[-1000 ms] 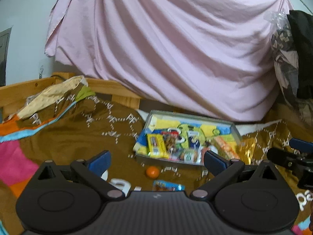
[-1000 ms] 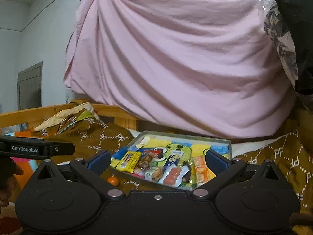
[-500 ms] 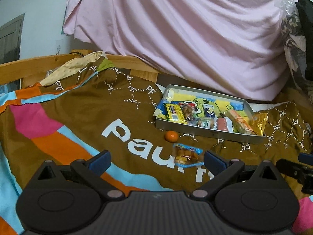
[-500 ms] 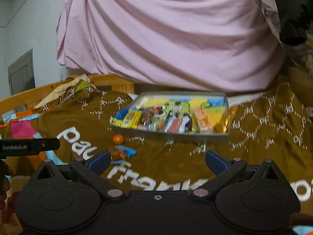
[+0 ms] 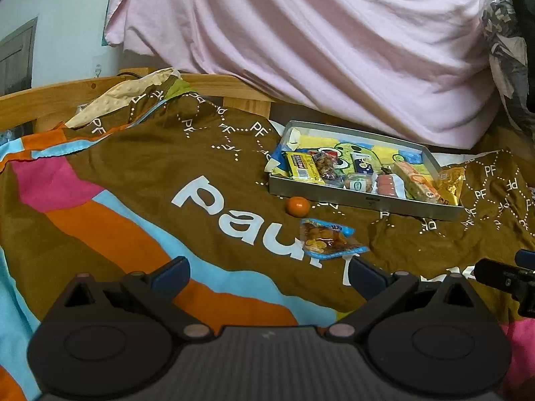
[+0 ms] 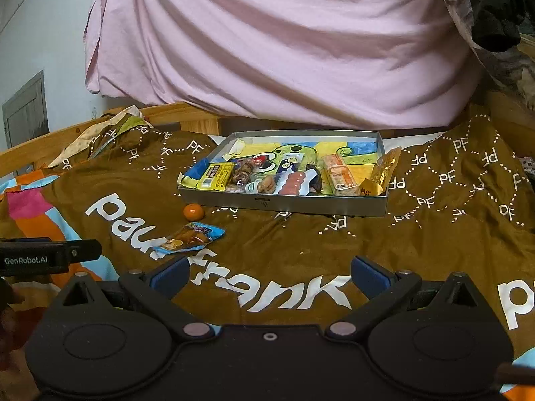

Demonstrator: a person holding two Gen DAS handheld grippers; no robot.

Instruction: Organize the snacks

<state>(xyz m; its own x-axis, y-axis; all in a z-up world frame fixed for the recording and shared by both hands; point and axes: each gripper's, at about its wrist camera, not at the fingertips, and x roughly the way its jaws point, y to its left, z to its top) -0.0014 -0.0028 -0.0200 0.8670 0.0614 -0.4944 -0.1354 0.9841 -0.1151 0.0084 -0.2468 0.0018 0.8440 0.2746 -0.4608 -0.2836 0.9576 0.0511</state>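
A shallow grey tray [image 5: 364, 200] [image 6: 284, 202] lies on the brown bedspread and holds several wrapped snacks, among them a yellow bar [image 5: 301, 165] and a gold packet [image 6: 384, 168] leaning on its right wall. An orange ball [image 5: 298, 206] [image 6: 193, 212] and a blue snack packet [image 5: 326, 238] [image 6: 189, 238] lie on the spread in front of the tray's left end. My left gripper [image 5: 269, 275] is open and empty, short of the packet. My right gripper [image 6: 267, 274] is open and empty, nearer than the tray.
The printed bedspread [image 5: 133, 183] covers the bed. A wooden bed rail [image 5: 50, 97] runs behind at the left. A pink sheet [image 5: 317, 33] hangs behind the tray. Dark clothes and a plastic bag [image 6: 495, 10] hang at the upper right.
Both cameras have pulled back and tilted down. The tray now sits farther off, and the ball and blue packet show fully in both views. Both grippers stay open.
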